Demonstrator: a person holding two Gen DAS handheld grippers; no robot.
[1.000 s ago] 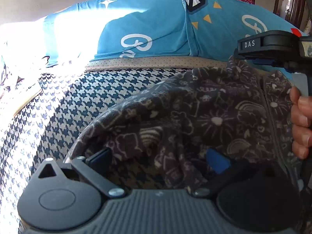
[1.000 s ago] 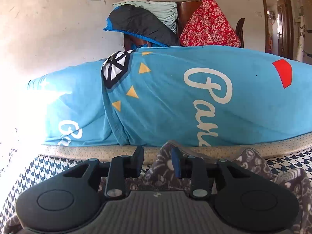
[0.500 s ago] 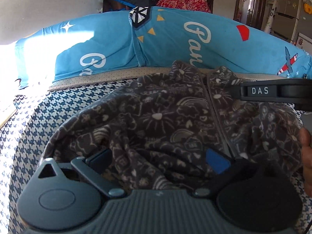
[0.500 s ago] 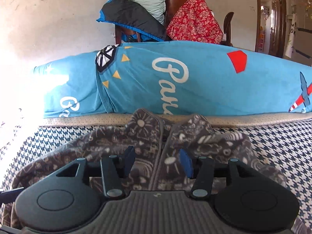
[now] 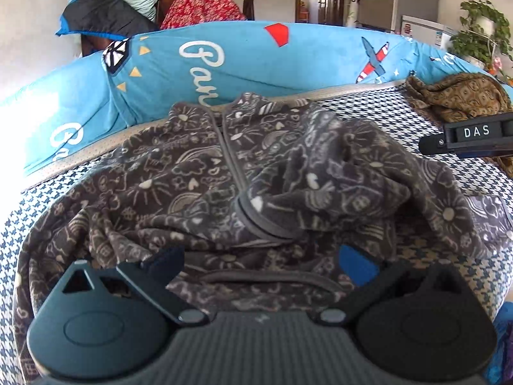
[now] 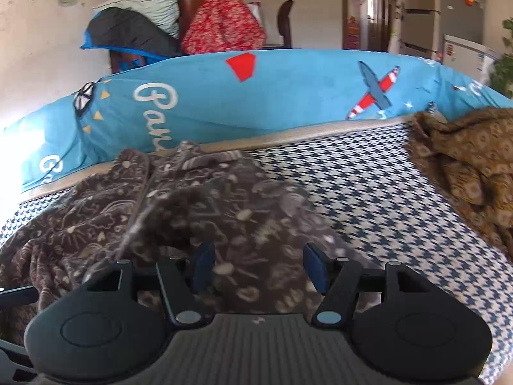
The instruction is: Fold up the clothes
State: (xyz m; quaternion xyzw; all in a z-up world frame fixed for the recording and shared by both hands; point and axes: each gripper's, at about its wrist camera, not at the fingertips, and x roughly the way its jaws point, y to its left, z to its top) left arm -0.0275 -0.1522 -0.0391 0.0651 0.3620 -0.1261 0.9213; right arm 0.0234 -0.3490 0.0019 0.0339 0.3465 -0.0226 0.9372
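A dark grey fleece garment (image 5: 192, 186) with pale doodle prints lies crumpled on the houndstooth bedspread (image 5: 368, 109), collar toward the far side. My left gripper (image 5: 264, 261) hovers over its near hem with the jaws wide apart and cloth lying beneath them, not pinched. In the right wrist view the same garment (image 6: 250, 218) spreads to the left and under my right gripper (image 6: 260, 268). Its jaws are opening, and the fleece lies below them without being pressed. The right gripper's body (image 5: 474, 134) juts in at the right edge of the left wrist view.
A long blue printed bolster (image 6: 288, 89) runs along the far edge of the bed. A brown patterned cloth (image 6: 465, 160) is heaped at the right. Bare houndstooth bedspread (image 6: 368, 199) lies between it and the fleece. Behind stand a chair piled with clothes (image 6: 221, 22) and a fridge.
The right gripper let go of the collar, widened its jaws and drew back to the right. The left view swung right, so more of the garment and the brown cloth show.
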